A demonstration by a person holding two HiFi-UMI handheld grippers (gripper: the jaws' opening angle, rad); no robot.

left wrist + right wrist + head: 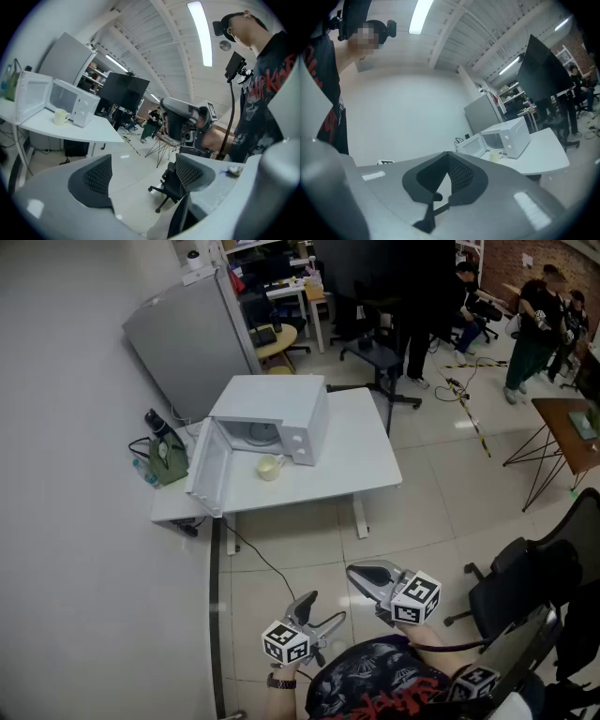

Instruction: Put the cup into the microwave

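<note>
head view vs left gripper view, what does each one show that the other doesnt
Only the head view: the left gripper seen from outside, with its black-and-white marker cube. Only the left gripper view: the long ceiling strip light and that gripper's dark ridged pads, apart with nothing between them. Both: the white box microwave with its door open, the cream cup in front of it on the white table, and the shut right gripper.

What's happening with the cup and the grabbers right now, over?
Left gripper open, empty; right gripper shut, empty. Cup on the table by the open microwave, untouched. Both grippers well short of the table; nothing seen blocking. Over.
</note>
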